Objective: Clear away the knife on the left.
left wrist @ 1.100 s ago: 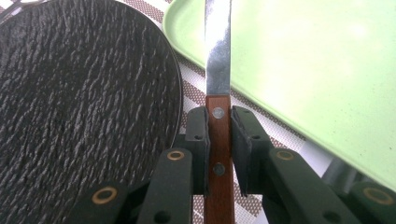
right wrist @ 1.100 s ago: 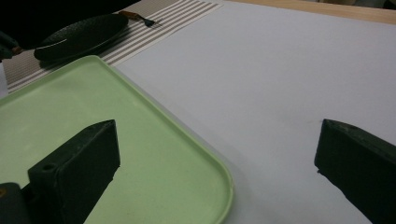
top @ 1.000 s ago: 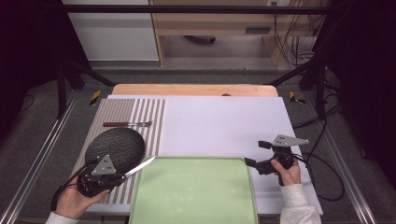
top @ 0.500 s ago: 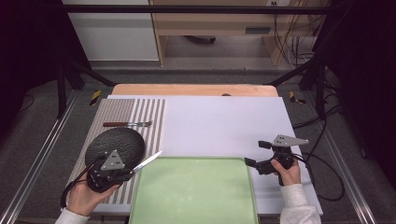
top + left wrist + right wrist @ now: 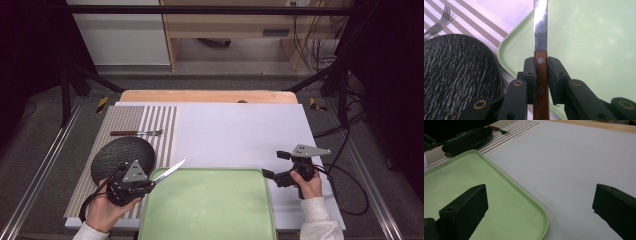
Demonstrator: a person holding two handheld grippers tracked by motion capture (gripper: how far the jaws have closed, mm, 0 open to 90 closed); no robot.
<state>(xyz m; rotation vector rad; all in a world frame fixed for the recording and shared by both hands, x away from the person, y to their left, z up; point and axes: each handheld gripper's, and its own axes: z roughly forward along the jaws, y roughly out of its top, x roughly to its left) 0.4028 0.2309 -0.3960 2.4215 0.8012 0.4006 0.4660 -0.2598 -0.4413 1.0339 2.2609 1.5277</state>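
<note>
My left gripper [image 5: 149, 183] is shut on the wooden handle of a table knife [image 5: 170, 171]. The blade points up and to the right, over the near-left corner of the green tray [image 5: 210, 210]. In the left gripper view the jaws clamp the knife [image 5: 540, 37] by its brown handle, and the blade reaches over the tray [image 5: 594, 45]. A dark textured plate [image 5: 122, 156] lies just left of the gripper on the striped placemat [image 5: 160, 122]. My right gripper [image 5: 274, 165] stands open and empty beside the tray's far-right corner, as the right gripper view [image 5: 540, 205] also shows.
A fork [image 5: 136, 133] with a wooden handle lies on the placemat beyond the plate. A white sheet [image 5: 240, 130] covers the table's middle and right. The right gripper's cable [image 5: 345, 200] loops near the table's right edge.
My left gripper has carried the knife to the right, so the blade tip now reaches over the tray's corner. The right gripper has stayed still.
</note>
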